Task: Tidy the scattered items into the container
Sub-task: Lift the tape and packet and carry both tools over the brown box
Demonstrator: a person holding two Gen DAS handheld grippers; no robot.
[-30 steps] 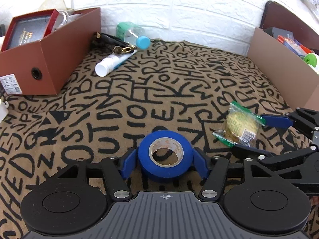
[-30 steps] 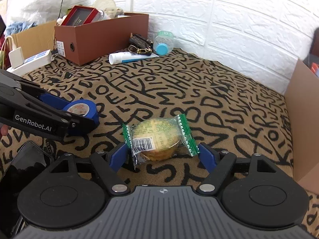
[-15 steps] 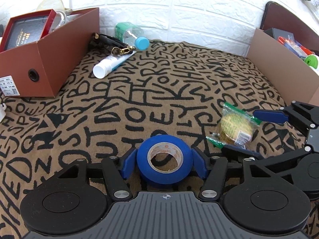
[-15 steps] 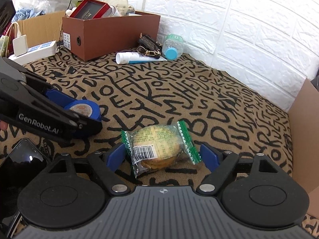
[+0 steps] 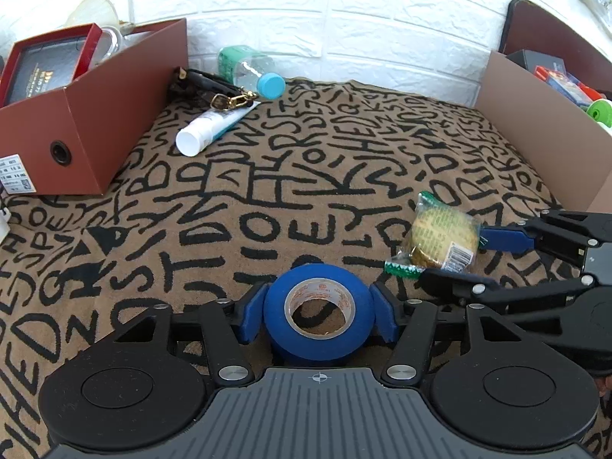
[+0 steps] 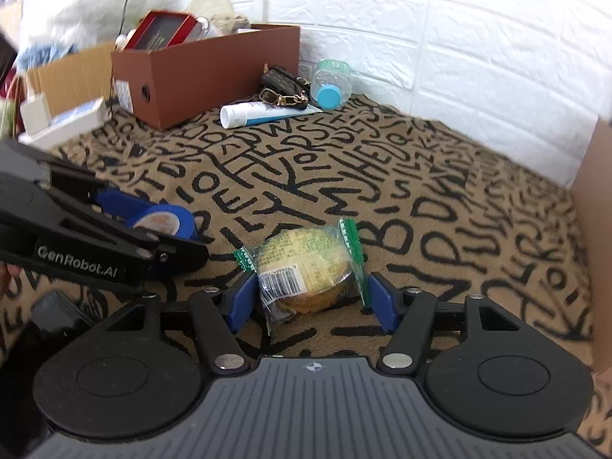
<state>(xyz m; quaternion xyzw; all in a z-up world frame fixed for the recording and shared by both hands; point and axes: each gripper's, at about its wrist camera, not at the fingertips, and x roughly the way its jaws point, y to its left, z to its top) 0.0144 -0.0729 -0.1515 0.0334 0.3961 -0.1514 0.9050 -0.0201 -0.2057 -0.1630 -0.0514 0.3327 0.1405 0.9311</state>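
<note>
Blue tape roll (image 5: 318,319) at lower centre, clamped between the just-closing jaws of the left gripper (image 5: 318,315), wrapped cake (image 6: 306,267) pinched likewise by the right gripper (image 6: 308,300), brown box (image 5: 88,114) seen upper left, cardboard container (image 5: 535,134) at right edge, on lettered cloth (image 5: 306,191).

Glossy plastic wrapper (image 6: 306,267), woven cloth (image 5: 306,191)

Both wrist cameras look steeply down and forward, close over the lettered cloth (image 5: 306,191), toward the white brick wall (image 6: 478,38). Each catches the other's gripper; both share the brown box (image 5: 95,122).
</note>
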